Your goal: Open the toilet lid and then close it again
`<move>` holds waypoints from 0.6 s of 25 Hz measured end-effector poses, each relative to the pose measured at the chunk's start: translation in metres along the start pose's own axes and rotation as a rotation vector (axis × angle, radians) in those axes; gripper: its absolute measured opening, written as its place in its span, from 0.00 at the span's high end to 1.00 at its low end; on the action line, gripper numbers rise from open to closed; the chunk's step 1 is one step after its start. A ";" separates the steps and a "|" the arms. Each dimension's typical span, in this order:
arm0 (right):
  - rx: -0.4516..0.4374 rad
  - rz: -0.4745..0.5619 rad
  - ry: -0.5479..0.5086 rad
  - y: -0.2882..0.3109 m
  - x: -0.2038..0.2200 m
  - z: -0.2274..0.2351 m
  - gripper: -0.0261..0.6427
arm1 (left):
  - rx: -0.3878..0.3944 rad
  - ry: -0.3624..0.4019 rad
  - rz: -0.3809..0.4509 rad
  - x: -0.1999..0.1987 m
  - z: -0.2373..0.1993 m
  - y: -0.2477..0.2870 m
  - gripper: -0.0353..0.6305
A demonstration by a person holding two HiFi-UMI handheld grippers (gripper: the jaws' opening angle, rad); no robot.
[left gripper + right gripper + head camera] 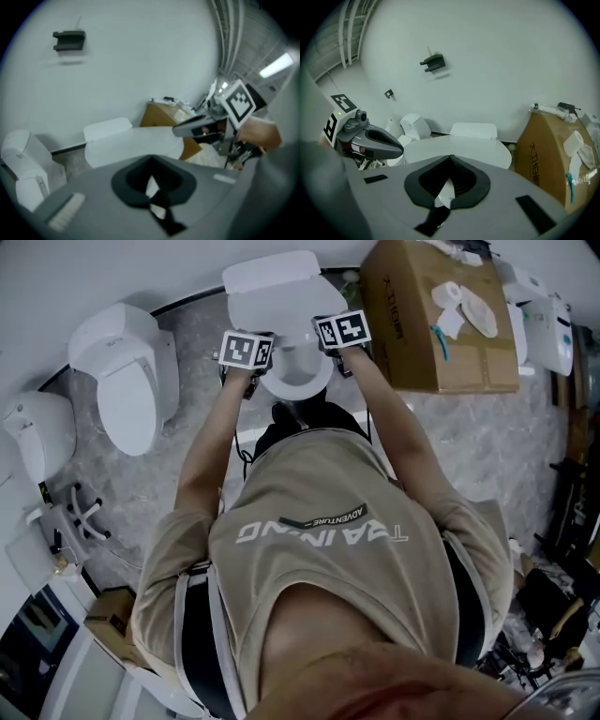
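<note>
The white toilet lid [272, 292] stands part-way raised over the seat ring [298, 379], with the tank [108, 127] behind it against the wall. My left gripper [251, 354] is at the lid's front left and my right gripper [339, 334] at its front right. In the left gripper view the lid [133, 145] stretches flat ahead of my left gripper [152, 187], and a white sliver shows between the nearly closed jaws. The right gripper view shows the same: the lid [457, 150] lies ahead of my right gripper [444, 194]. Each gripper appears pinched on the lid's front rim.
A second toilet [127, 376] and another white fixture [37, 432] stand to the left. A cardboard box [436, 320] with loose white items sits close on the right. A black bracket [69, 40] hangs on the white wall. The floor is grey marbled stone [469, 437].
</note>
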State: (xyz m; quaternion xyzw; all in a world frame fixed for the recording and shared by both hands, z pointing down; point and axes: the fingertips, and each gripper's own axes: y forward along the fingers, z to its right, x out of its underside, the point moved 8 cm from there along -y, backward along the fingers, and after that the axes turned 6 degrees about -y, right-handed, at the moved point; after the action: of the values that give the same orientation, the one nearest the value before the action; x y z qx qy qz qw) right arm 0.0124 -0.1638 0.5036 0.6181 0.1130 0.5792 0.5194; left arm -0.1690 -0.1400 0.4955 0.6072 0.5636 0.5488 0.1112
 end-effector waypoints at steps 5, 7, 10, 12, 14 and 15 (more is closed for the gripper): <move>-0.029 -0.092 0.026 0.010 0.043 -0.003 0.94 | 0.031 -0.062 -0.092 0.038 0.007 0.018 0.94; -0.058 -0.132 0.036 0.015 0.060 -0.004 0.94 | 0.042 -0.094 -0.139 0.054 0.008 0.026 0.94; -0.098 -0.178 0.052 0.023 0.082 -0.005 0.94 | 0.032 -0.150 -0.196 0.074 0.011 0.037 0.94; -0.121 -0.207 0.063 0.029 0.095 -0.005 0.94 | -0.001 -0.176 -0.229 0.086 0.014 0.043 0.94; -0.145 -0.228 0.066 0.036 0.106 -0.005 0.94 | -0.045 -0.202 -0.249 0.096 0.015 0.048 0.94; -0.157 -0.235 0.068 0.039 0.111 -0.005 0.94 | -0.065 -0.219 -0.252 0.100 0.015 0.050 0.94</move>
State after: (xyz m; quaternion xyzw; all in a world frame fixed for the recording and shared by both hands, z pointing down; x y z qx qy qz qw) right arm 0.0241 -0.0961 0.5994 0.5382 0.1566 0.5420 0.6261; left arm -0.1527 -0.0691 0.5813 0.5839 0.6019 0.4790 0.2595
